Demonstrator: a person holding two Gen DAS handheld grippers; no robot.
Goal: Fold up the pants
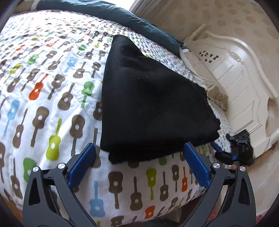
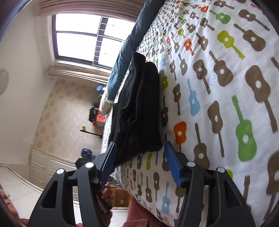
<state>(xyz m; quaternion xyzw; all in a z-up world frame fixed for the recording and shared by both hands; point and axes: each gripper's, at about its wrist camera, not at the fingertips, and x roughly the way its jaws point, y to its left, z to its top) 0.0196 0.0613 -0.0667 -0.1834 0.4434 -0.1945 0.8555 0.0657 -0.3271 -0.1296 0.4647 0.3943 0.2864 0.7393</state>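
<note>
Lying folded on quilt (image 1: 52, 104): pants (image 1: 153, 104)

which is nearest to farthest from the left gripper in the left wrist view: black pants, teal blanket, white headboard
From the left gripper:
1. black pants, folded on the quilt just ahead of its open jaws
2. white headboard, off to the right
3. teal blanket, at the far top edge

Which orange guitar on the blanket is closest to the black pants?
The orange guitar right beside the folded black pants, near their front corner by the right tool. The other orange guitars lie farther off across the blanket.
</note>
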